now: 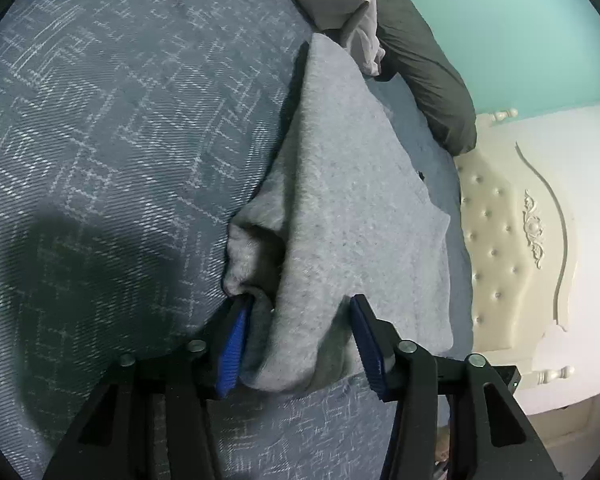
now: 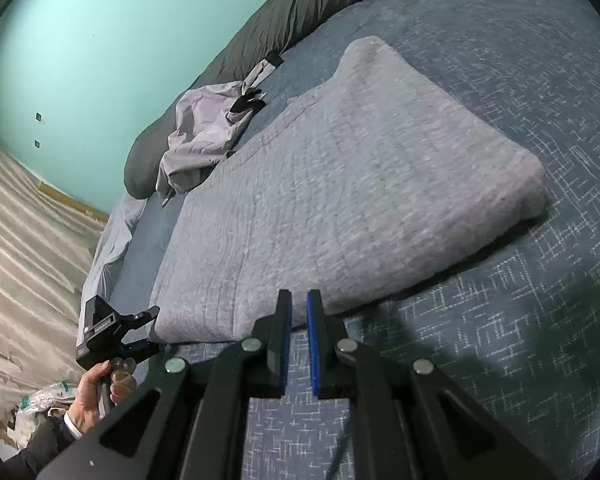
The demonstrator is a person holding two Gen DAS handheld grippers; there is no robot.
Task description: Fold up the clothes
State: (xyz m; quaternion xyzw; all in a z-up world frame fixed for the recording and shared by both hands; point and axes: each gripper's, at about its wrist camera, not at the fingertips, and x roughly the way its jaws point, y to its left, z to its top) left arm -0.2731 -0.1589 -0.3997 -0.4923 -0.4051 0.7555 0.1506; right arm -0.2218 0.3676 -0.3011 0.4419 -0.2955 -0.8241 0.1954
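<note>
One grey sweater (image 1: 340, 208) lies on the blue patterned bed (image 1: 100, 120) by a cream headboard (image 1: 500, 240); the left gripper (image 1: 296, 332) stands parted around its bunched edge, pads not clamping. One lilac garment (image 2: 204, 128) lies beyond the folded sweater; the right gripper (image 2: 299, 320) is clenched, empty.

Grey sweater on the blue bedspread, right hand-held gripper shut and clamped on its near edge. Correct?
Not quite. The right hand-held gripper is shut but empty: the right wrist view shows nothing between its fingers. The grey sweater does lie on the blue bedspread.
</note>
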